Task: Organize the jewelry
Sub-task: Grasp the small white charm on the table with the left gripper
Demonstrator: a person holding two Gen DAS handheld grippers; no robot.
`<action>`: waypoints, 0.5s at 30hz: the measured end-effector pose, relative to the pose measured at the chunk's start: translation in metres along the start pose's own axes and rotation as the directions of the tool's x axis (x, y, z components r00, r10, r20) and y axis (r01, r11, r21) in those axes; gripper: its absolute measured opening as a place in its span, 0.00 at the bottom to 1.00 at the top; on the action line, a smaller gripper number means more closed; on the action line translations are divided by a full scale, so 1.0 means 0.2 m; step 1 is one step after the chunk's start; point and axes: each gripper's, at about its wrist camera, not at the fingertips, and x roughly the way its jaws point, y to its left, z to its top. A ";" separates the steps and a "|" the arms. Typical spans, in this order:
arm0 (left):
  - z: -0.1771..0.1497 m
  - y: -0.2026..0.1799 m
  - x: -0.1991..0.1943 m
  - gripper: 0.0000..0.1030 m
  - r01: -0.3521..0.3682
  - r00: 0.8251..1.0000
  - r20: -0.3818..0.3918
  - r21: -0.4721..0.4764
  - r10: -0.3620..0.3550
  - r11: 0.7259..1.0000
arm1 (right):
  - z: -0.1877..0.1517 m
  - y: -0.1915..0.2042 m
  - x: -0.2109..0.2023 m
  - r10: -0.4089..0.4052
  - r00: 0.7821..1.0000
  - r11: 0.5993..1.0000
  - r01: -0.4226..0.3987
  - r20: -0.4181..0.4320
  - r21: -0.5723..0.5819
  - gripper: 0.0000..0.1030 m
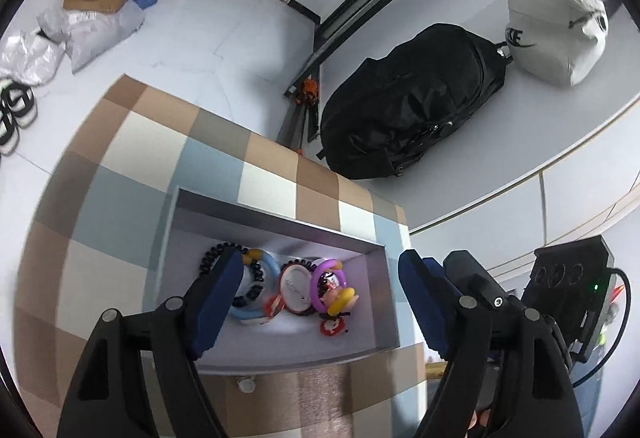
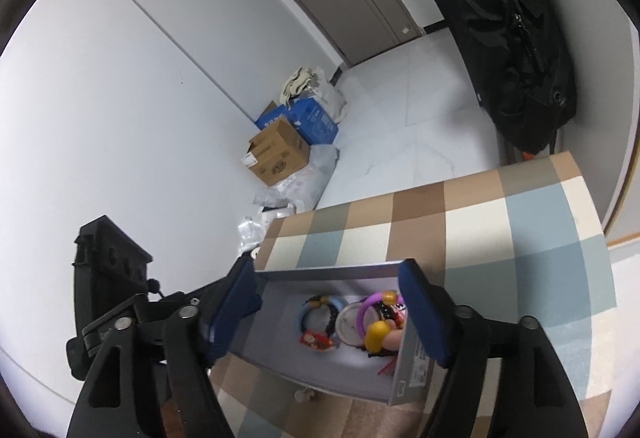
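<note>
Jaws of left gripper point(image 1: 320, 302) and right gripper point(image 2: 328, 314) both spread, empty. Jewelry pile point(image 1: 296, 290) in grey box point(image 1: 280, 226) at lower centre, between left jaws; box's long axis crosswise.

1. One grey tray point(image 1: 276, 226) is seen on one checked table point(image 1: 132, 174).
2. Two plastic rings are counted: one blue ring point(image 1: 256, 314), one purple ring point(image 1: 320, 278).
3. Two bags are noted: one black bag point(image 1: 412, 98), one white bag point(image 1: 556, 34).

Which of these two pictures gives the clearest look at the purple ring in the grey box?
The left wrist view. There the purple ring shows as a nearly whole loop between open fingers, resting on other trinkets inside the grey box. In the right wrist view the purple ring is smaller, partly behind a blue finger pad.
</note>
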 end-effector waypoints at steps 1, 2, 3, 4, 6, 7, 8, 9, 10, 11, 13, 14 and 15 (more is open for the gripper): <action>-0.01 -0.01 -0.01 0.74 -0.010 1.000 0.006 0.013 0.010 1.000 | -0.01 0.00 0.00 -0.005 1.000 1.000 0.005 -0.005 0.000 0.77; -0.02 -0.02 -0.02 0.74 -0.017 1.000 0.010 0.024 0.017 1.000 | -0.01 0.00 0.00 -0.009 1.000 1.000 0.009 -0.009 0.000 0.77; -0.02 -0.02 -0.03 0.74 -0.028 1.000 0.014 0.036 0.028 0.999 | -0.02 0.00 0.00 -0.012 1.000 1.000 0.012 -0.015 0.001 0.78; -0.04 -0.03 -0.04 0.74 -0.044 0.999 0.017 0.050 0.043 0.998 | -0.03 0.00 0.01 -0.014 1.000 1.000 0.014 -0.020 0.001 0.79; -0.06 -0.03 -0.05 0.74 -0.073 0.997 0.025 0.074 0.072 0.995 | -0.04 0.01 0.01 -0.015 0.999 1.000 0.015 -0.031 -0.001 0.82; -0.07 -0.04 -0.06 0.74 -0.087 0.996 0.029 0.086 0.085 0.992 | -0.05 0.01 0.02 -0.016 0.999 1.000 0.016 -0.037 -0.005 0.83; -0.07 -0.04 -0.06 0.74 -0.096 0.995 0.031 0.094 0.094 0.991 | -0.06 0.02 0.01 -0.018 0.999 1.000 0.018 -0.040 -0.009 0.84; -0.09 -0.04 -0.08 0.74 -0.109 0.994 0.037 0.105 0.106 0.988 | -0.07 0.03 0.02 -0.020 0.999 1.000 0.019 -0.046 -0.015 0.85; -0.10 -0.04 -0.09 0.74 -0.119 0.993 0.042 0.111 0.115 0.987 | -0.08 0.04 0.02 -0.018 0.998 1.000 0.017 -0.056 -0.024 0.87; -0.11 -0.04 -0.10 0.74 -0.127 0.991 0.048 0.118 0.122 0.985 | -0.09 0.05 0.02 -0.018 0.998 0.999 0.016 -0.060 -0.030 0.88; -0.13 -0.04 -0.13 0.74 -0.140 0.989 0.059 0.123 0.134 0.982 | -0.11 0.08 0.02 -0.023 0.998 0.998 0.019 -0.064 -0.056 0.88; -0.14 -0.03 -0.14 0.74 -0.144 0.988 0.067 0.122 0.137 0.982 | -0.12 0.09 0.01 -0.025 0.998 0.998 0.021 -0.064 -0.065 0.89; -0.15 -0.03 -0.16 0.74 -0.144 0.988 0.071 0.121 0.136 0.982 | -0.13 0.10 0.01 -0.029 0.998 0.997 0.025 -0.063 -0.076 0.89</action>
